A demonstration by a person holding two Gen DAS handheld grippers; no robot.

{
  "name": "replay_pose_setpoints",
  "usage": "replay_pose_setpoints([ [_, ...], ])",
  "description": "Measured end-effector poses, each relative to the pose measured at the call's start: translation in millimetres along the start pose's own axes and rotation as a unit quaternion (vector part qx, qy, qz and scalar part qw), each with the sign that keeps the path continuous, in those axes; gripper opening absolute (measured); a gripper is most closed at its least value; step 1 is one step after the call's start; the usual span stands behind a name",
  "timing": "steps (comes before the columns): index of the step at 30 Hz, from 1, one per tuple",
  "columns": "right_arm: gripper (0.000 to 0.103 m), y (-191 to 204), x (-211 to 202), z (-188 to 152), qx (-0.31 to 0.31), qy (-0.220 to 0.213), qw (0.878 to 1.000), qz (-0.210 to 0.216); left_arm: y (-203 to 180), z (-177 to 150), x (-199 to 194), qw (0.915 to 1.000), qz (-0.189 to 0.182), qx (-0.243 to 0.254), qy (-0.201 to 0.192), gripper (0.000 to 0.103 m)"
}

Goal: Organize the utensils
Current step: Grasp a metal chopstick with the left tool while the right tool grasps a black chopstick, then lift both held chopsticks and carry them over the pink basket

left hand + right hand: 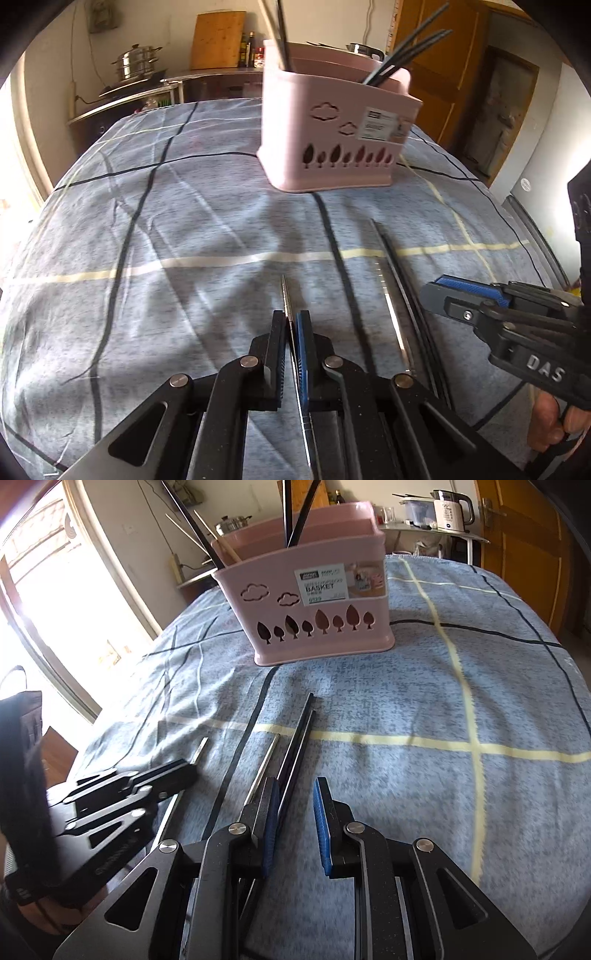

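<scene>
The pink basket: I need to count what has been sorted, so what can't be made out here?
- Pink basket: its inside is hidden by its own wall in both views.
- Black chopsticks: near ends covered by the right gripper.
- Metal chopstick: rear end hidden by the left gripper.

Basket label: a white sticker [322, 584] on the front of the pink basket [236, 602] reads "BASKET" in large letters, with "0129" below it; the smaller print above cannot be made out.
Right gripper body: raised letters "DAS" [546, 368] show on the black right gripper [439, 295].
Kettle print: too small to read.
</scene>
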State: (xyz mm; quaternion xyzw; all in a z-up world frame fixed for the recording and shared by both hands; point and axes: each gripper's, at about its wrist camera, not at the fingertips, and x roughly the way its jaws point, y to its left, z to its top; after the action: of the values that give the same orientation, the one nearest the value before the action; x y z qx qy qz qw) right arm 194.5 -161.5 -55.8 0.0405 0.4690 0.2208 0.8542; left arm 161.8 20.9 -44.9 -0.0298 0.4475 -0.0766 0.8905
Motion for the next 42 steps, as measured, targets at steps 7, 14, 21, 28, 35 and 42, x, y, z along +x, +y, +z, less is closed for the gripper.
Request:
replay_pose_setpoints([
  [7, 0.017, 0, 6, 2, -0.013, 0.011, 1.000, -0.016, 2, 0, 0, 1.0000, -0.005, -0.003, -0.002, 0.006],
  [14, 0.012, -16, -2, -2, -0.007, 0.022, 0.999, -0.030, 7, 2, 1, 0.9997, -0.014, -0.018, 0.003, 0.006],
  [21, 0.014, -19, 8, 13, 0.009, 0.031, 0.998, -0.048, 4, 16, 9, 0.9997, -0.011, 0.001, 0.024, 0.006],
  [28, 0.010, -12, 17, 24, -0.010, 0.036, 0.997, -0.075, -7, 21, 15, 0.9992, 0.015, 0.028, 0.027, 0.006],
  [35, 0.008, -19, 5, 25, 0.004, 0.029, 0.999, -0.040, -5, 27, 7, 0.9996, 0.002, 0.016, 0.024, 0.004],
  [42, 0.006, -10, -39, 38, -0.009, -0.023, 0.999, -0.020, -4, 45, -32, 0.9997, -0.011, 0.015, -0.015, 0.004],
])
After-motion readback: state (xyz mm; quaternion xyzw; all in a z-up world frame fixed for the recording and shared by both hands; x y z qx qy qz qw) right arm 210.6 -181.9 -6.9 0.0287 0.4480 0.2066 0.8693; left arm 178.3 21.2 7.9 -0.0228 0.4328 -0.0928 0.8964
